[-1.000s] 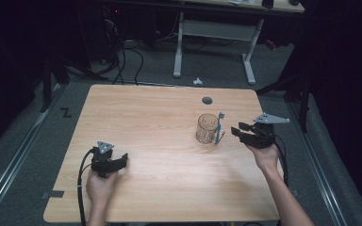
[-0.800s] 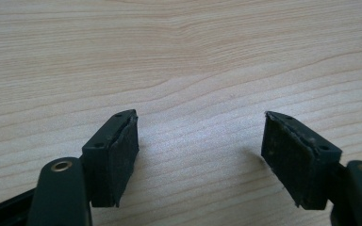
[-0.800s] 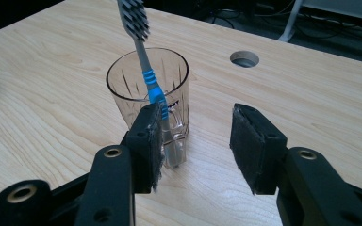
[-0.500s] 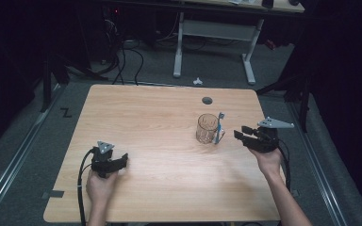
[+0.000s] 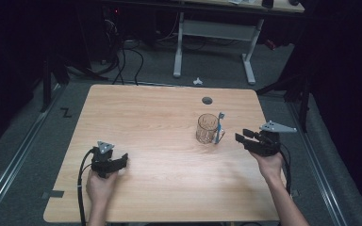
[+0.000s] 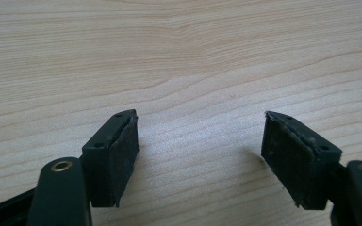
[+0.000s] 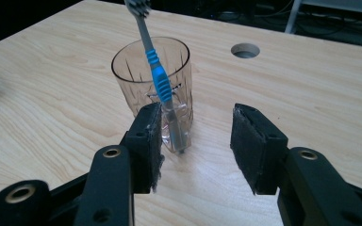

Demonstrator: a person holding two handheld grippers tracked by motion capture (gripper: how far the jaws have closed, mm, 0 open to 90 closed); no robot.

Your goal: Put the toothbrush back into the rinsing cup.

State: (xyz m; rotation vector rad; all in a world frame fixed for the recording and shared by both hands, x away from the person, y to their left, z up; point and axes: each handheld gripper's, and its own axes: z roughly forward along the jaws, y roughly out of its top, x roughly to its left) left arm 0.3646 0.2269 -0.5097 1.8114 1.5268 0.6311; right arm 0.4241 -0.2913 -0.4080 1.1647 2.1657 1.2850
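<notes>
A clear, faceted drinking glass (image 5: 208, 128) is seen standing upright on the light wooden worktop (image 5: 169, 108), in its right half and nearer the far edge than the near one, just in front of a round cable hole (image 5: 207, 100) cut close to the far edge. A toothbrush with a grey and blue handle (image 5: 219, 127) is propped against the outside of the glass on the side facing the right edge; its handle end rests on the wood at the foot of the glass and its bristled head rises above the rim. In the right gripper view the toothbrush (image 7: 159, 84) is seen leaning across the front of the glass (image 7: 152, 89).

The right gripper (image 5: 243, 135) is held near the right edge, pointed at the glass and just short of it. Its jaws are parted, with nothing between the pads; in its own view the right gripper (image 7: 195, 146) is seen with the foot of the toothbrush just beyond the left pad, not touched.

The left gripper (image 5: 121, 160) is held low over the near left part of the worktop, well apart from the glass. In its own view the left gripper (image 6: 199, 150) is seen with jaws spread wide over bare wood, gripping nothing.
</notes>
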